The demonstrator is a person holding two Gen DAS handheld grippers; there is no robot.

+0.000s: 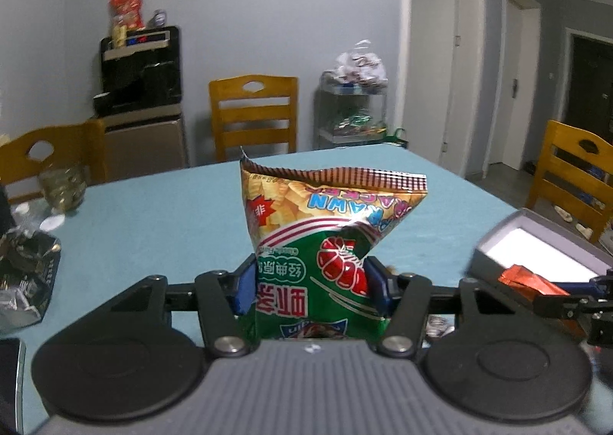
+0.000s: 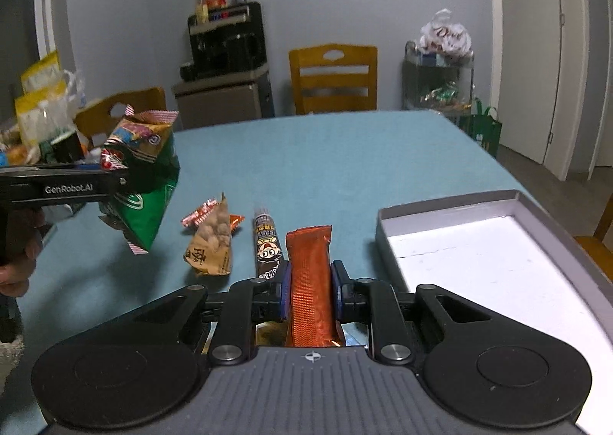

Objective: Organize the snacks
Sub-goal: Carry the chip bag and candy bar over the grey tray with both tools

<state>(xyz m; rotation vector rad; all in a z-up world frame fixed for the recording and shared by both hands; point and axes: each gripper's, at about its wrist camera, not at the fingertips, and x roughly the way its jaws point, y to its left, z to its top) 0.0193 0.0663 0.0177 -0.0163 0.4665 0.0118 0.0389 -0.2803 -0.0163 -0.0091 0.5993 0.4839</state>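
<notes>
My left gripper [image 1: 310, 289] is shut on a green prawn-cracker bag [image 1: 329, 213], which is held upside down above the blue table [image 1: 153, 213]. The right wrist view shows that bag [image 2: 141, 174] hanging off the table at the left. My right gripper [image 2: 308, 293] is shut on a long orange snack packet [image 2: 308, 262], lifted just left of an open white box [image 2: 452, 205]. A tan nut bag [image 2: 212, 243], a dark stick packet [image 2: 268, 247] and a small red candy wrapper [image 2: 199, 215] lie on the table ahead.
Wooden chairs [image 1: 254, 113] stand around the table. A glass jar [image 1: 63, 182] and crumpled foil bags [image 1: 23, 274] sit at the table's left side. More snack bags [image 2: 42, 105] are piled at far left. A person's hand [image 2: 15, 262] grips the left handle.
</notes>
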